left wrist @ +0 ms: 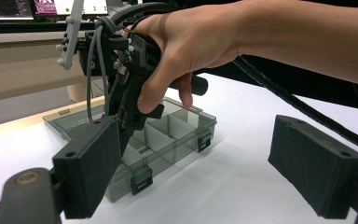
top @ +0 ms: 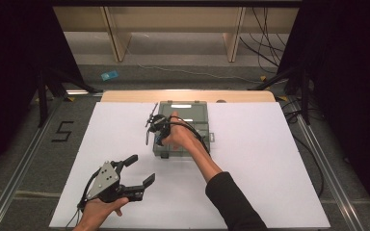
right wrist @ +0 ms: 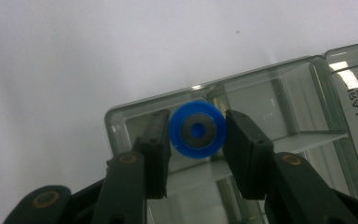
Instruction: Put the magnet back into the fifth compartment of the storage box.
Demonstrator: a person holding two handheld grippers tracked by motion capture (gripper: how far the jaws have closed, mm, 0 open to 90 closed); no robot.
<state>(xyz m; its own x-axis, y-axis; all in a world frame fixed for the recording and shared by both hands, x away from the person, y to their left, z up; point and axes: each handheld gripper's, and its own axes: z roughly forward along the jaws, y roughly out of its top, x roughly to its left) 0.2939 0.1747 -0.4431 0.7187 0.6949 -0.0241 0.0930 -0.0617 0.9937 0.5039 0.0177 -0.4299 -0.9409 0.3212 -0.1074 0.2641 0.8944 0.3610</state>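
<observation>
Blue plastic wheel [right wrist: 197, 129] sits clamped between the right gripper's [right wrist: 197, 135] jaws over the smoky compartment box's [top: 200, 108] corner cell. At seven o'clock on the white counter [top: 270, 159], the left gripper [top: 142, 171] hovers, jaws wide.

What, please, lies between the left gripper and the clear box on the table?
Bare white table: the high view shows nothing between left gripper and box.
</observation>
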